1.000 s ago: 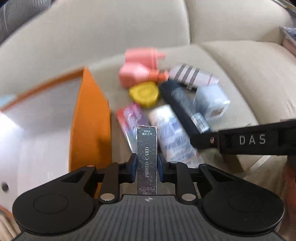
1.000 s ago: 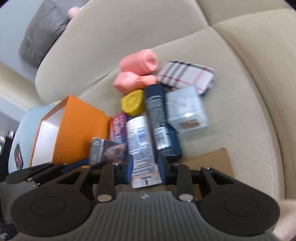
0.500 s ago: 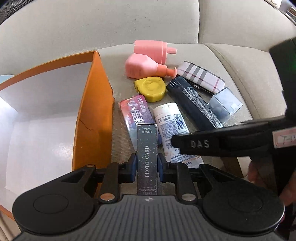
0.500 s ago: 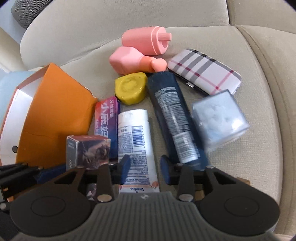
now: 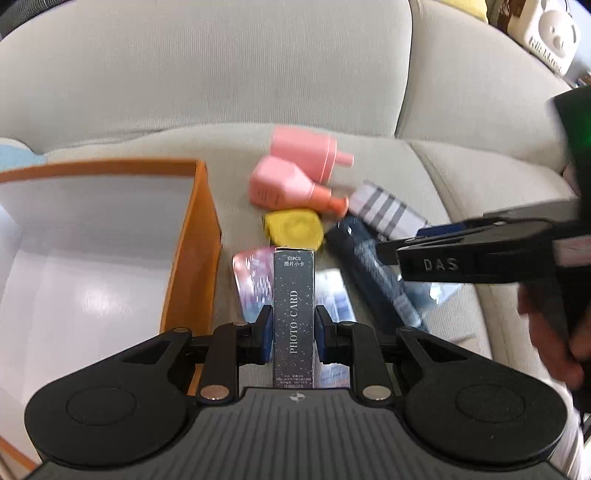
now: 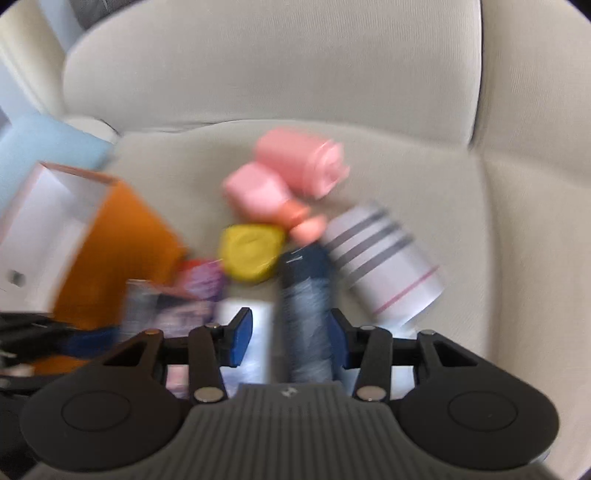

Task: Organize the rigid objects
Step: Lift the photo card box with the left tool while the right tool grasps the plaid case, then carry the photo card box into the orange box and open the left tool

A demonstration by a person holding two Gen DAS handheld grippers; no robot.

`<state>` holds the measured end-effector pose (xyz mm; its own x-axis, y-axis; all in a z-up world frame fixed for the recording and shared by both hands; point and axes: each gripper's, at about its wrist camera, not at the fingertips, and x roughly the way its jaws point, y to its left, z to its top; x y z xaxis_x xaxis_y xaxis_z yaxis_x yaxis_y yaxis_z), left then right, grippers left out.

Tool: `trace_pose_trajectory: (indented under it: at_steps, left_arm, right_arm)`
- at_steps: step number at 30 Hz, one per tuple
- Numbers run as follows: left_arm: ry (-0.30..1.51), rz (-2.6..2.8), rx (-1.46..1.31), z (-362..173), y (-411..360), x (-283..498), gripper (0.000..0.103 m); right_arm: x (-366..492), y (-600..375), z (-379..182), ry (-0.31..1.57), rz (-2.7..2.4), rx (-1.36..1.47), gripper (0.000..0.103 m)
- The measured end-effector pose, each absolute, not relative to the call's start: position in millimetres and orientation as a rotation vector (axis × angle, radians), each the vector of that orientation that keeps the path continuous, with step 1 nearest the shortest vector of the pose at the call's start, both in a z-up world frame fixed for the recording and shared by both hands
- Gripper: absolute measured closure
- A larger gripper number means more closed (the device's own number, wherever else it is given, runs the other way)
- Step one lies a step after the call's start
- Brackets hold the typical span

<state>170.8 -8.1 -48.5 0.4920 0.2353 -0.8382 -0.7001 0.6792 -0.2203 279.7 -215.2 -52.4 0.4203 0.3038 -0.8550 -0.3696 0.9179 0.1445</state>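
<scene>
Since 1 second ago our right gripper [image 6: 290, 339] has swung over the dark blue tube [image 6: 308, 317], jaws opening, empty; our left gripper [image 5: 294, 334] clamps the dark glittery "PHOTO CARD" box [image 5: 294, 314].

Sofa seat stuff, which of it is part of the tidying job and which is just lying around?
Part of the job:
photo card box, clamped in the left gripper
orange box
pink bottles
yellow tape measure
dark tube
plaid case
right gripper, jaws opening, gripping nothing

Just lying about:
light blue cushion
white panda-faced item
</scene>
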Motion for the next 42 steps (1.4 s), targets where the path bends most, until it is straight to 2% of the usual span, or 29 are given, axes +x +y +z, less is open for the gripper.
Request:
trace_pose_trajectory:
  at_steps: [7,12,14,17,20,22,28,35,42]
  left_arm:
    - [0.869,0.612,-0.606,-47,8,188,0.078]
    - [0.853,0.608,-0.627,-47,13,196,0.078]
    - [0.845,0.603,-0.633,-46,13,194,0.078]
    - [0.828,0.596,-0.652,-43,14,190,0.078]
    - [0.808,0.585,-0.66,-35,12,180,0.078]
    - [0.791,0.586,-0.667,-31,11,175,0.078]
    - [0.72,0.581,-0.684,-13,8,159,0.078]
    - [0.602,0.605,-0.702,16,11,124,0.078]
    - [0.506,0.671,-0.715,40,28,74,0.078]
  right_arm:
    - [319,-209,-85,1.092,0.436,-0.45,0.055]
    - [322,-192,-99,1.038,0.471,-0.65,0.042]
    - [324,-186,-105,1.023,0.475,-0.707,0.041]
    - [332,-184,-104,1.03,0.467,-0.704,0.045]
    - [337,-184,-99,1.051,0.47,-0.681,0.059]
    - [334,-184,-91,1.042,0.469,-0.684,0.073]
    - [325,-192,-73,1.0,0.38,-0.683,0.089]
    - [309,-205,-24,0.964,0.324,-0.57,0.091]
    - [256,-174,58,0.808,0.418,-0.448,0.091]
